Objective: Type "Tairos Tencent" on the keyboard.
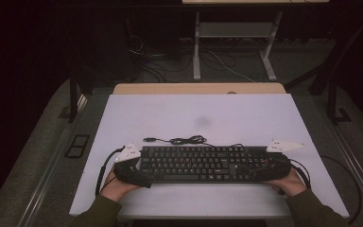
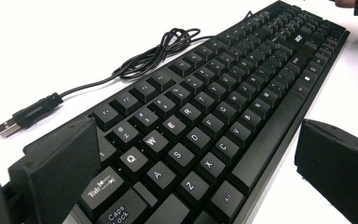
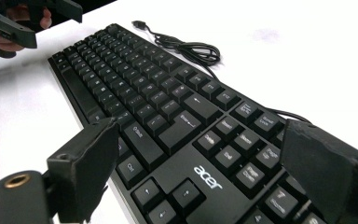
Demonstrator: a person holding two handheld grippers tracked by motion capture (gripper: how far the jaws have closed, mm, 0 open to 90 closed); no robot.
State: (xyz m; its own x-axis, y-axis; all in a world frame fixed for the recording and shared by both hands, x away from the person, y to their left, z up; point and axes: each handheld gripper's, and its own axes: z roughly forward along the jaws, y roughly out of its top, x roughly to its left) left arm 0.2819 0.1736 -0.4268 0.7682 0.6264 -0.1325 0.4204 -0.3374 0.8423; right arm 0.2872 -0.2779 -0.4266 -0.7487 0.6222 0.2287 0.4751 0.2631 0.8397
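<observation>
Jaws of our left gripper (image 1: 137,171) and right gripper (image 1: 264,170) stand spread, straddling the black plastic keyboard's (image 1: 196,163) ends on the white table (image 1: 194,113); hands low; contact unclear.

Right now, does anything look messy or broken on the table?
Nothing looks broken. The keyboard lies flat and straight, keys all in place. Its cable sits in a loose tangle behind it, unplugged, and a faint grey smudge marks the table farther back.

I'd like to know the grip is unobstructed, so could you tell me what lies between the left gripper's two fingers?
In the left gripper view, the keyboard's left end lies between the left gripper's open fingers, keys from Tab to Alt spanning the gap.
</observation>
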